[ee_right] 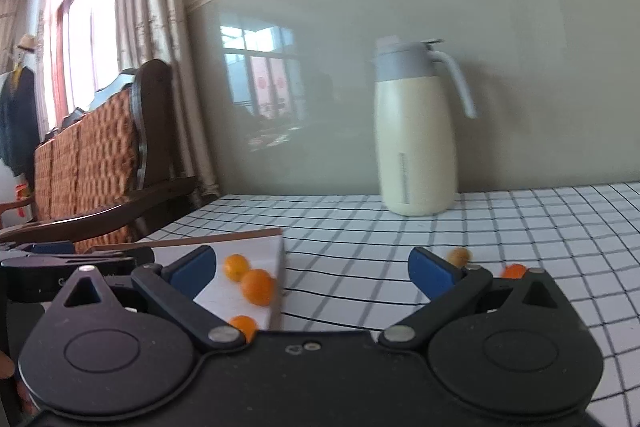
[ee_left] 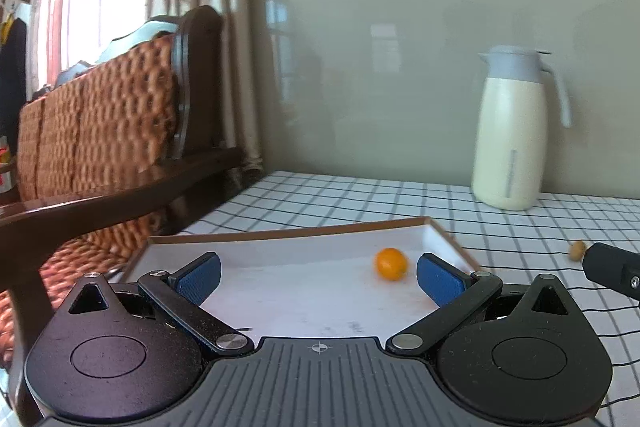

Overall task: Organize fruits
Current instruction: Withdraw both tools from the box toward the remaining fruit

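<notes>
While fruits (ee_right: 256,286) fill the tray (ee_right: 224,239), a jug (ee_right: 416,135) stands behind.

1. Left wrist view: low over the worktop (ee_left: 360,199), looking forward between its tongs (ee_left: 319,277), close above the tray (ee_left: 288,235).
2. Right wrist view: same heading, tray (ee_right: 240,237) ahead-left.
3. Shared: tray, jug (ee_left: 510,131) (ee_right: 416,135), wall.

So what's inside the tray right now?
Three small orange fruits lie in the tray, seen from the right wrist. The right tongs cover its near part, so more could be hidden.
</notes>
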The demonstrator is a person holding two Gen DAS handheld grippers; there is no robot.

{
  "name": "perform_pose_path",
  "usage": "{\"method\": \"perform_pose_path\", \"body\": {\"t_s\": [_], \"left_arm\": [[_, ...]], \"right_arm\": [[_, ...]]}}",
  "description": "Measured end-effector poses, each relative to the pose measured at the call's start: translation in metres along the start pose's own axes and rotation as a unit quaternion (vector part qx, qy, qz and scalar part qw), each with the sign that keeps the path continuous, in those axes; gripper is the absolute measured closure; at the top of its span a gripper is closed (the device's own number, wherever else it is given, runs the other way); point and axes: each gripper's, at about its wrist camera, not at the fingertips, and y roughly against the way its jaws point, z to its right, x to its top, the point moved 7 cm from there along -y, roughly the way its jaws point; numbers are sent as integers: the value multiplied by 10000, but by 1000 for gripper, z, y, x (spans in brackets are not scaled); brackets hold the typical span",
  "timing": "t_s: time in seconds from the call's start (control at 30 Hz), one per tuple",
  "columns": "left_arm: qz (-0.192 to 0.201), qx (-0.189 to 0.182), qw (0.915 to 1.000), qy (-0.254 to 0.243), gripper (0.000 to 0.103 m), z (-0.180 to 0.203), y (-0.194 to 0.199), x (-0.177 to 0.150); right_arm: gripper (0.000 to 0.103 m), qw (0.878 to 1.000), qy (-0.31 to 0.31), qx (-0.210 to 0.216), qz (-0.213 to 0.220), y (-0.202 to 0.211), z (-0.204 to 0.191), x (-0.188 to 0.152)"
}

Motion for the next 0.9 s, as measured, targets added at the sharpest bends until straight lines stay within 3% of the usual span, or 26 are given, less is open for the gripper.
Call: {"method": "perform_pose_path", "body": {"t_s": [0.5,0.73,0.8,0.9], "left_arm": [[-81,-718,9971,-233,0,77,5,-3],[-139,-947,9949,-306,0,106,4,-3],[-131,-1027,9941,-319,0,114,3,-2],[-132,-1176,9922,-387,0,129,3,0]], "right_arm": [[7,9945,-322,-997,-92,22,71,-6],[21,9906,-511,-1235,-301,24,96,-13],[29,9890,-598,-1302,-367,24,105,-15],[32,9872,-672,-1377,-434,23,115,-17]]}}
